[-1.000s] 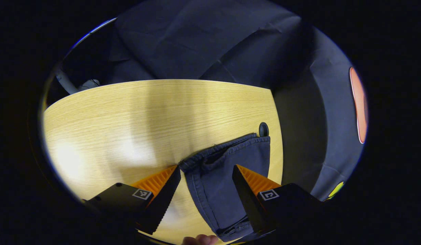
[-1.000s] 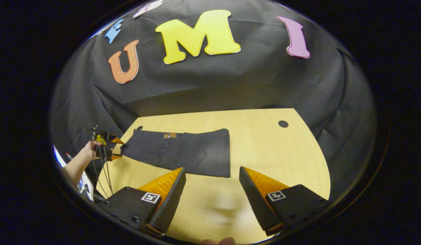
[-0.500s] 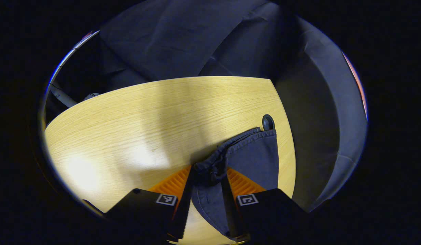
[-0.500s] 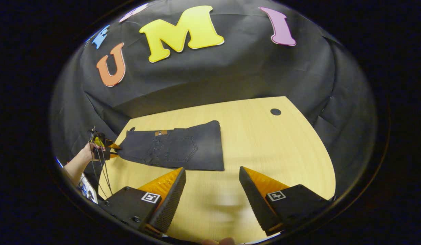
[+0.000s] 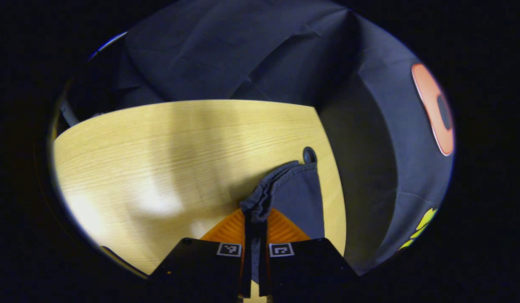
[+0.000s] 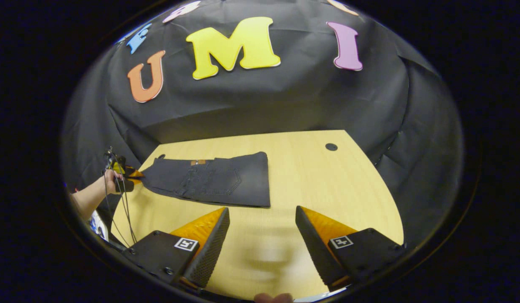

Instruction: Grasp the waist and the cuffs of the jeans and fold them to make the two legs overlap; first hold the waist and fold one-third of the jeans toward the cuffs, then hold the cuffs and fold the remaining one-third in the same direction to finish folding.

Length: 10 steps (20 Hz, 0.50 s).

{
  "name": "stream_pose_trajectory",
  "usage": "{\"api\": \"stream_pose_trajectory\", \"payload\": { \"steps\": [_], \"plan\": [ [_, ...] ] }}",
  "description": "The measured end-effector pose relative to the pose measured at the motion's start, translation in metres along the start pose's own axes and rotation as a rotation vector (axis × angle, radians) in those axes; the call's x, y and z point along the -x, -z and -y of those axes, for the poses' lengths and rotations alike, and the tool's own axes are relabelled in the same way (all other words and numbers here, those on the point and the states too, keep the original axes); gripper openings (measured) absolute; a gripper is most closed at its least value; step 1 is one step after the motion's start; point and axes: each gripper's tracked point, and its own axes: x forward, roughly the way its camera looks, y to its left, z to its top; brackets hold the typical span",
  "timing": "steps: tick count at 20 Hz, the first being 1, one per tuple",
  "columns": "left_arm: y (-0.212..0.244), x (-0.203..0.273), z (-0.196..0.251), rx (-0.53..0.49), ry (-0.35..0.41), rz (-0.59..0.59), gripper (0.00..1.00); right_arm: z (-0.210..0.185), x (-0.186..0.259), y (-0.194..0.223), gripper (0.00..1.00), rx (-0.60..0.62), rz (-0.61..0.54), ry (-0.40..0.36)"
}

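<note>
The dark jeans (image 6: 213, 181) lie partly folded on the wooden table (image 6: 327, 189), back pocket and waist patch facing up. In the left gripper view, my left gripper (image 5: 256, 212) is shut on the bunched hem at the cuff end of the jeans (image 5: 295, 189), and the cloth runs up from between the fingers. In the right gripper view that same gripper (image 6: 131, 176) sits at the jeans' left end, held by a hand (image 6: 110, 181). My right gripper (image 6: 262, 209) stands open over bare table, just in front of the jeans' near edge, touching nothing.
A round cable hole (image 6: 331, 147) sits at the far right of the table; another hole (image 5: 309, 155) lies just beyond the jeans' corner. Black cloth walls close in behind and beside the table. A fingertip (image 6: 272, 298) shows at the bottom edge.
My left gripper went from open around the cuff end to shut on it, bunching the hem. The right gripper stayed open and barely shifted.
</note>
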Motion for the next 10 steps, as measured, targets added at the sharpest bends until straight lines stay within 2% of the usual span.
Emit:
{"api": "stream_pose_trajectory", "payload": {
  "steps": [4,7,10],
  "plan": [
    [0.007,0.041,0.065,-0.106,0.123,0.059,0.08,0.003,0.025,0.001,0.98,-0.03,0.047,0.004],
    [0.041,0.086,0.125,-0.241,0.243,0.104,0.08,0.011,0.045,-0.001,0.97,-0.04,0.092,0.023],
    [0.104,0.127,0.182,-0.361,0.365,0.105,0.08,0.031,0.075,0.004,0.97,-0.056,0.13,0.065]
  ]
}}
